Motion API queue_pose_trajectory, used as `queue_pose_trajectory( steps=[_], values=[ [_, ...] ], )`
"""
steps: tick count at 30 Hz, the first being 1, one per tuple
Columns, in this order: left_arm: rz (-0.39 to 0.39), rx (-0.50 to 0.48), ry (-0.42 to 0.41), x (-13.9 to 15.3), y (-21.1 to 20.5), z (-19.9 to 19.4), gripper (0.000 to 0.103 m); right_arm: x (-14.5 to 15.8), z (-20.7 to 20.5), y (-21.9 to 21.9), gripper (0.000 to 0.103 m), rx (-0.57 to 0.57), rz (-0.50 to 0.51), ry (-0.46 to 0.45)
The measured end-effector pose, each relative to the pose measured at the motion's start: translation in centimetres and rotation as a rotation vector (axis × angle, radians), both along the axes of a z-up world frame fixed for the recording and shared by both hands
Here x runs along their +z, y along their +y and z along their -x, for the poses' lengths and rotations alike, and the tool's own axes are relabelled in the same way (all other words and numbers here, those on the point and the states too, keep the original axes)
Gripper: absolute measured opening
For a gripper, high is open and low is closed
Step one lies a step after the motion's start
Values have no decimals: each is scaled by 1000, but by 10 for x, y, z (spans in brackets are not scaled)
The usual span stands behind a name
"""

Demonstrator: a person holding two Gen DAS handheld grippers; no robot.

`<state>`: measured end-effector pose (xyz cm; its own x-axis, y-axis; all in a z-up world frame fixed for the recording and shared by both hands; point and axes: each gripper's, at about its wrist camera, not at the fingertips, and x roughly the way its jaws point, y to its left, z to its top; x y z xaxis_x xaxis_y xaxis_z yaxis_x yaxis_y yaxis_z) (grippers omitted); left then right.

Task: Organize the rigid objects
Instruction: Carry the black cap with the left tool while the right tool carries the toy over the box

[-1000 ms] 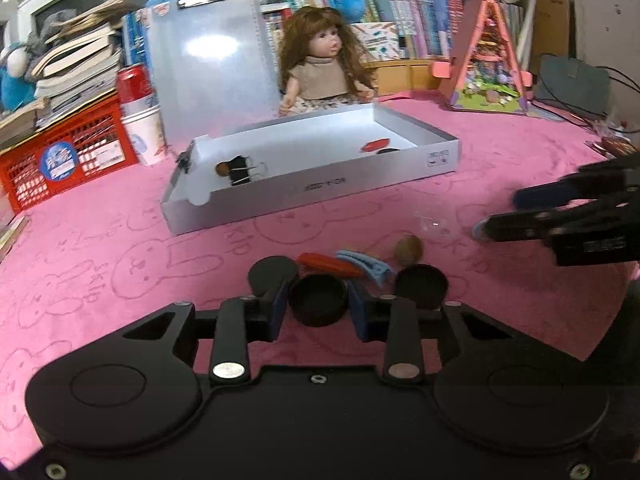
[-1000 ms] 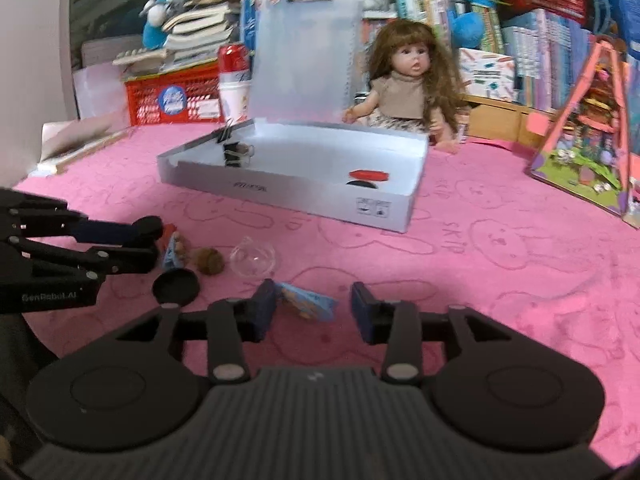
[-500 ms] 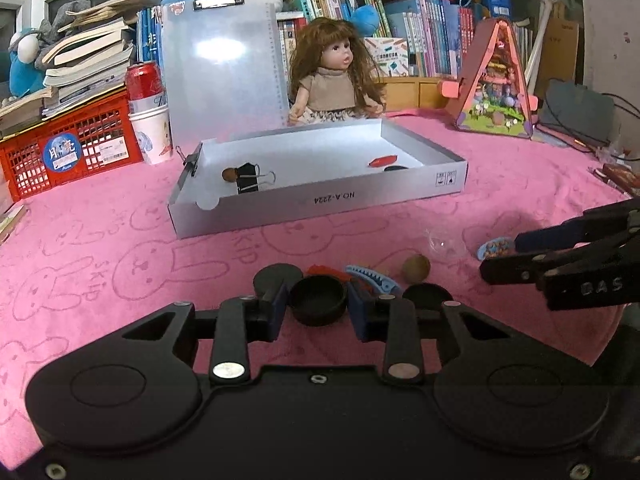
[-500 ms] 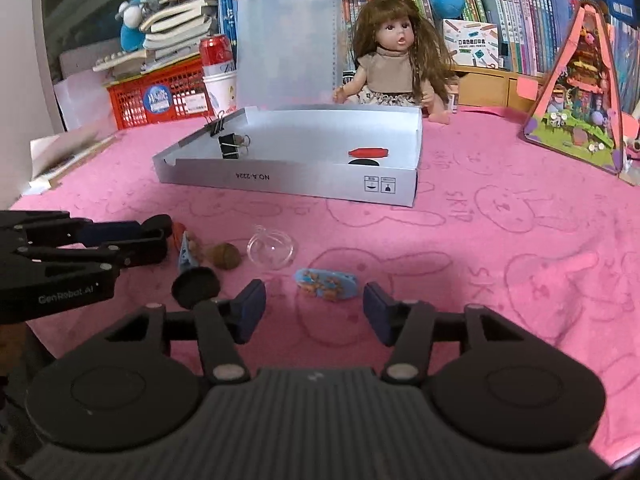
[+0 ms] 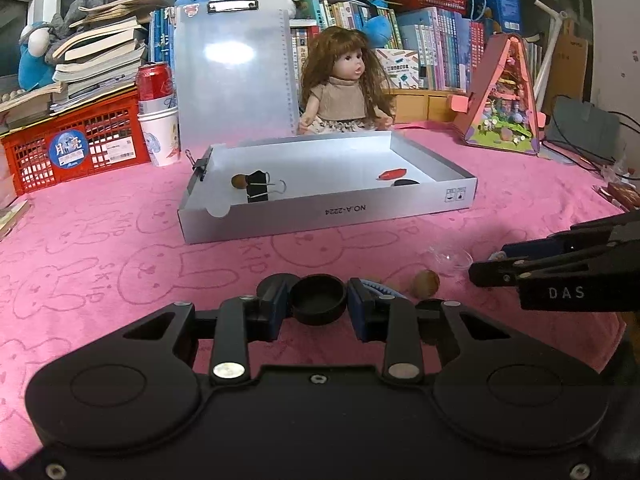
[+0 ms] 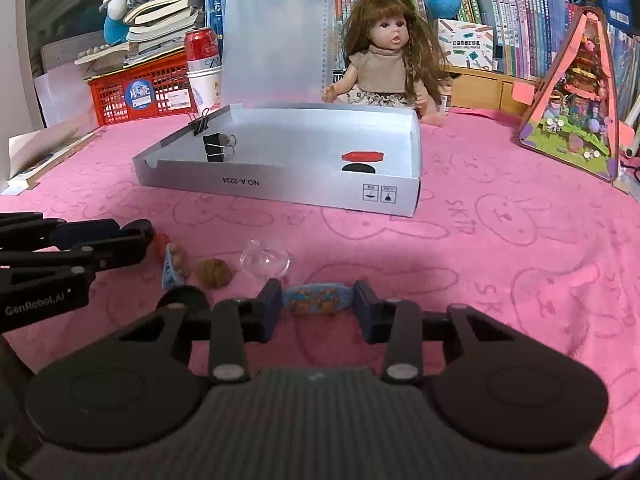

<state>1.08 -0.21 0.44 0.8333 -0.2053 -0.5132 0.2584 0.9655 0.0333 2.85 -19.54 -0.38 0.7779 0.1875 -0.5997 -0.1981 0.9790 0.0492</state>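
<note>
On the pink rabbit-print cloth (image 5: 100, 264), in the left wrist view, the left gripper (image 5: 318, 300) is clamped on a round black plastic cap (image 5: 318, 299), its blue-padded fingers pressing either side of it. Just behind the right finger lies a blue toothed hair clip (image 5: 380, 289), and beside that a small brown walnut-like ball (image 5: 426, 283). A clear glass dish (image 5: 452, 258) sits a little farther right, near the tip of the right gripper (image 5: 486, 266), which enters from the right edge. Beyond them stands a shallow white cardboard box (image 5: 320, 216) holding a black binder clip (image 5: 258, 192) with a brown ball touching it, a red oblong piece (image 5: 392, 175) and a dark disc by the near wall. A brown-haired doll (image 5: 344, 88) sits behind the box.

In the right wrist view, the right gripper (image 6: 318, 300) has its fingers apart, straddling an oval blue patterned hair clip (image 6: 318, 299) that lies on the cloth between them; whether the pads touch it cannot be told. The glass dish (image 6: 266, 262) and brown ball (image 6: 214, 273) lie just ahead to the left, next to the other blue clip (image 6: 174, 264). The left gripper (image 6: 138, 242) reaches in from the left, and the box (image 6: 280, 186) stands well beyond.
</note>
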Motion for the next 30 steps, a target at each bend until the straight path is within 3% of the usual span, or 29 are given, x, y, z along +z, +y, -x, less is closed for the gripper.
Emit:
queue_pose_trajectory(
  steps=[16,30],
  values=[
    [37,59,-14,20,10,-27,31,20,-23,-8,43,-36,7,-76],
    [70,125,-36,57,23,-98,31,40,-85,-16,43,-93,-59,-82]
  ],
)
